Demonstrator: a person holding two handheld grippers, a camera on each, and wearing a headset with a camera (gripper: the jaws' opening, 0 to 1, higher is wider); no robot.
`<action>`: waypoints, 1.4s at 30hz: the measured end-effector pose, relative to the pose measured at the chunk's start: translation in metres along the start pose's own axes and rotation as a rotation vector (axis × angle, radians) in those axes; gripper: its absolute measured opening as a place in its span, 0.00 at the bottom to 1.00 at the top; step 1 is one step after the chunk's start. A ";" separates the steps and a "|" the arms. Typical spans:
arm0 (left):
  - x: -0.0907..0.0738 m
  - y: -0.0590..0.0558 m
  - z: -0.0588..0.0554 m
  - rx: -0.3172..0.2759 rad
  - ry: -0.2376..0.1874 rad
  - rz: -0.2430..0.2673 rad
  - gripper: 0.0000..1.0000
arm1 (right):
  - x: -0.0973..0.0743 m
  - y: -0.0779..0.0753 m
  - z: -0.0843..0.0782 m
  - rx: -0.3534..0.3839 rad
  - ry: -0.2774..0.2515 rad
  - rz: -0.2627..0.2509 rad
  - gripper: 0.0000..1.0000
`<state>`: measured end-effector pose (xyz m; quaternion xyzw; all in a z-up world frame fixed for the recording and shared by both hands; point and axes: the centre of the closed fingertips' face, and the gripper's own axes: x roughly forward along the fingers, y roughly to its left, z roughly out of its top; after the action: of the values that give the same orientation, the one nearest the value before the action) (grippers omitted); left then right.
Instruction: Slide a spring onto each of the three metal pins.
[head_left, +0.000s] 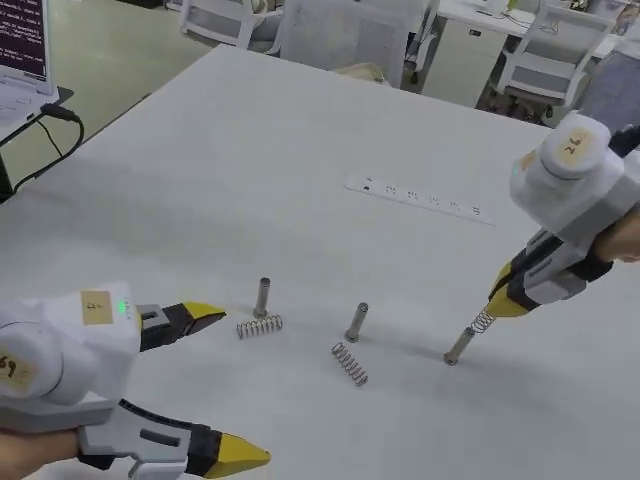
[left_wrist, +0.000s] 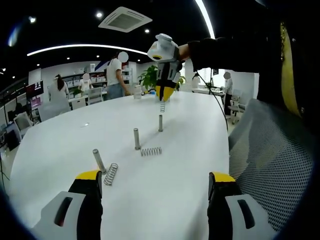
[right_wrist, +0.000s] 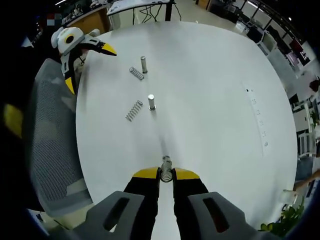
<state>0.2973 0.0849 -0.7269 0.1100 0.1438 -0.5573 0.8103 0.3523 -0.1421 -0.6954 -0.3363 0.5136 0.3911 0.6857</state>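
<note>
Three metal pins stand upright on the white table: left pin, middle pin, right pin. One spring lies beside the left pin and another spring lies in front of the middle pin. My right gripper is shut on a third spring, whose lower end sits right at the right pin's top. In the right gripper view that spring is pinched between the yellow tips. My left gripper stands open and holds nothing, near the table's front left.
A white power strip lies behind the pins. A laptop with a cable sits at the far left edge. Office chairs line the table's far side. A mesh chair back is beside my left gripper.
</note>
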 end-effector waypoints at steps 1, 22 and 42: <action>0.000 0.000 0.000 0.000 0.000 0.000 0.85 | 0.001 0.000 0.000 0.005 -0.002 0.003 0.07; 0.000 0.000 -0.001 -0.009 0.003 -0.001 0.83 | 0.009 -0.004 0.001 0.012 0.007 0.016 0.07; 0.000 -0.001 -0.001 -0.010 0.008 -0.005 0.82 | 0.030 -0.005 -0.004 0.024 0.027 0.036 0.07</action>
<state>0.2965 0.0848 -0.7283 0.1078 0.1500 -0.5583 0.8089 0.3601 -0.1421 -0.7251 -0.3242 0.5334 0.3924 0.6755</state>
